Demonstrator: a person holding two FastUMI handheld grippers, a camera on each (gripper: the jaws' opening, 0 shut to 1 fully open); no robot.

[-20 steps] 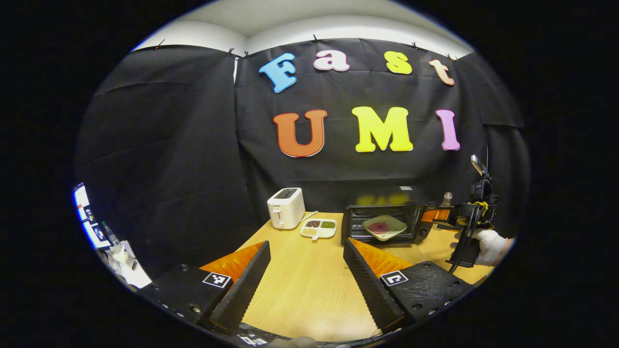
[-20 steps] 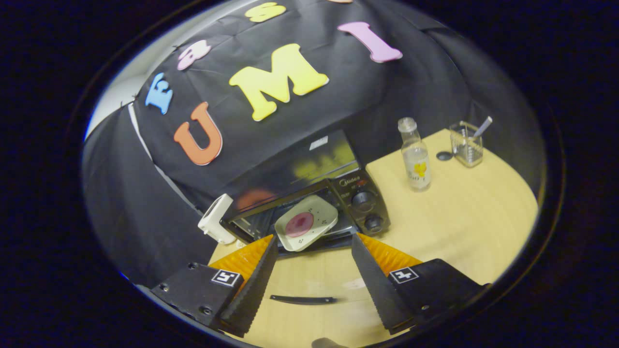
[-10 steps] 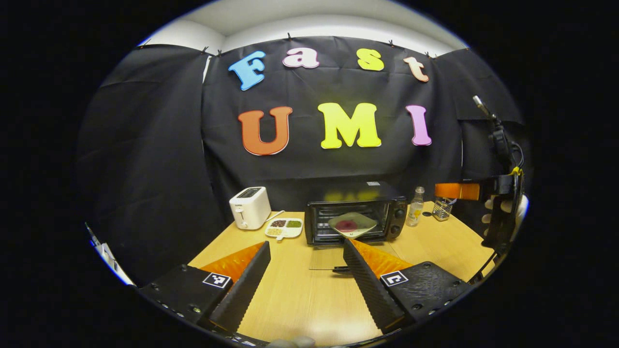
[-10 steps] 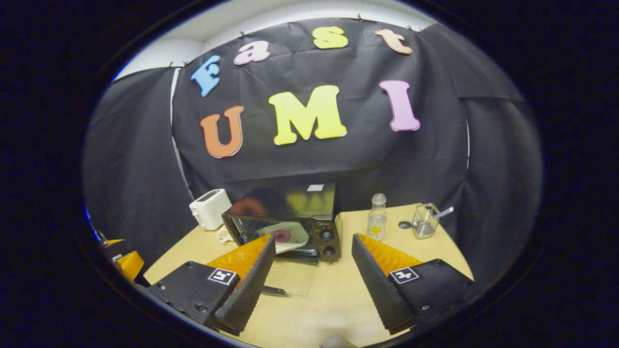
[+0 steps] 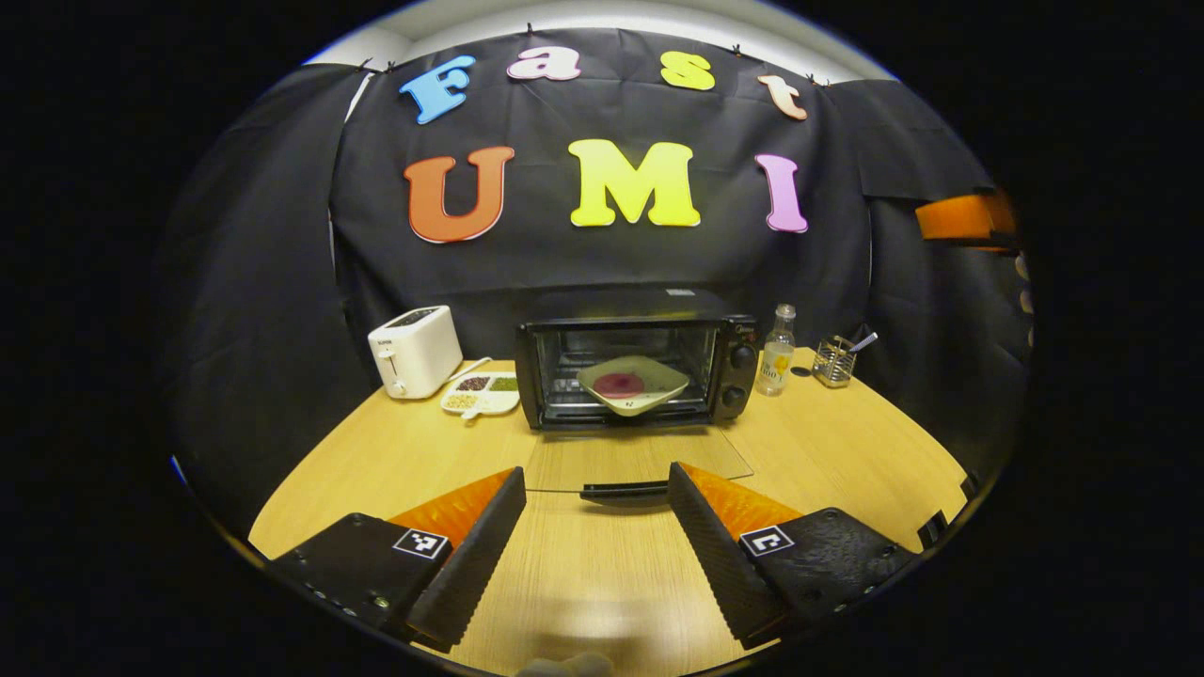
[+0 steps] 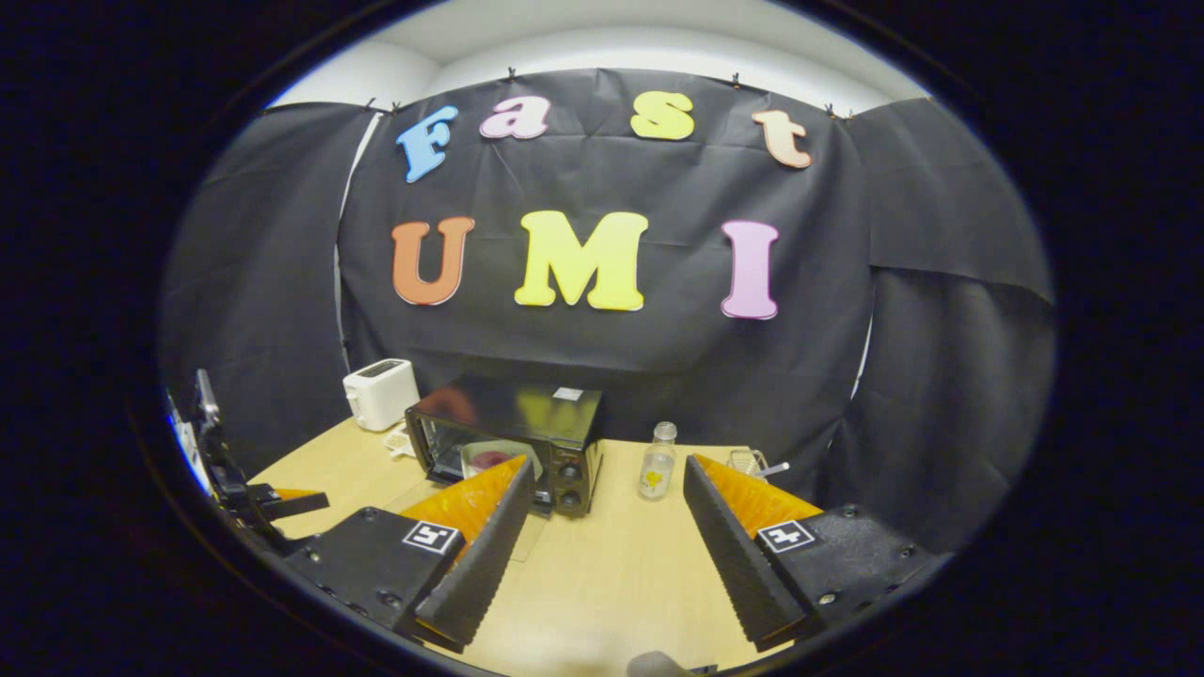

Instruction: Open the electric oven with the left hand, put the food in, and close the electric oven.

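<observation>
Inside the open oven (image 5: pixel 632 362) sits the plate (image 5: pixel 632 385), both grippers empty.

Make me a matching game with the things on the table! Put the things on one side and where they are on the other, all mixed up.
Things:
1. toaster
2. plate
3. bottle
4. oven door

Places or states:
A. lying open, flat on the table
B. inside the oven
C. just right of the oven's knobs
D. left of the oven, beside the snack tray

Pairs: 1-D, 2-B, 3-C, 4-A
</observation>
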